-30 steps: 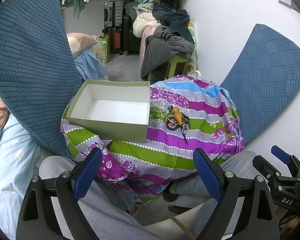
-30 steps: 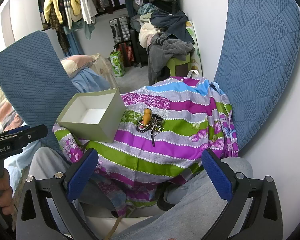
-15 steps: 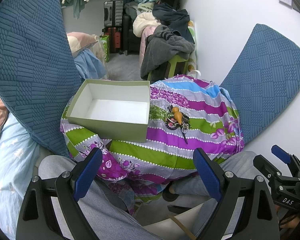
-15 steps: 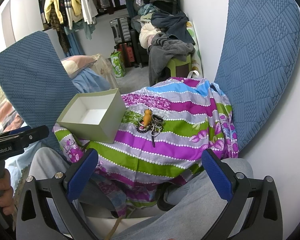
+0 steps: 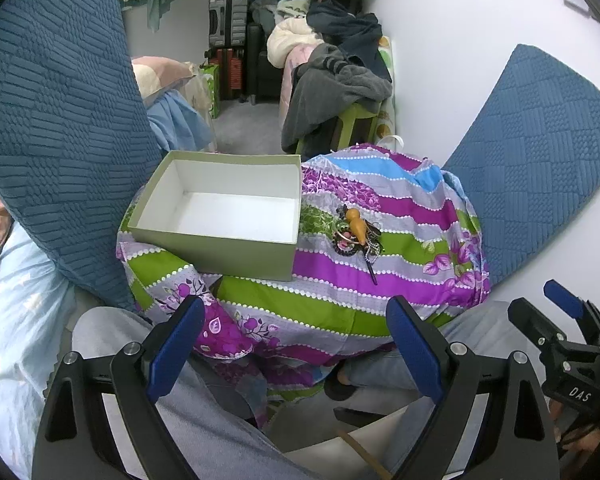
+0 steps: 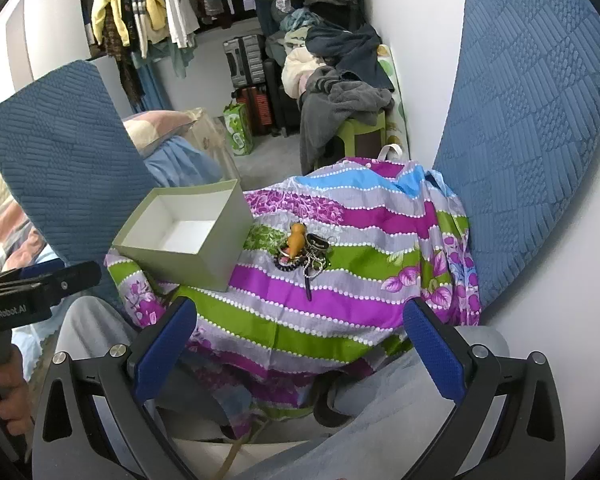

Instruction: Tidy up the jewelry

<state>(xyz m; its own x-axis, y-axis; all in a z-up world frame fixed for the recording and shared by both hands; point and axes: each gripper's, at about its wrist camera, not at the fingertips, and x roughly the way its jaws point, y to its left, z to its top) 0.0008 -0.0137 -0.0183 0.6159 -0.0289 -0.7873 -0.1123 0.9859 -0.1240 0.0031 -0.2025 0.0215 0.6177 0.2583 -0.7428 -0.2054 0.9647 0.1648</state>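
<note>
Striped cloth [image 5: 400,248]: jewelry heap [image 5: 356,234] (pin [image 5: 371,270] nearward)

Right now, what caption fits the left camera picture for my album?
Open left gripper waits before an empty green box and a jewelry pile on striped cloth.

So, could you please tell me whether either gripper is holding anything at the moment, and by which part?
Nothing is held. The left gripper and right gripper both have open jaws, short of the jewelry pile beside the box.
</note>
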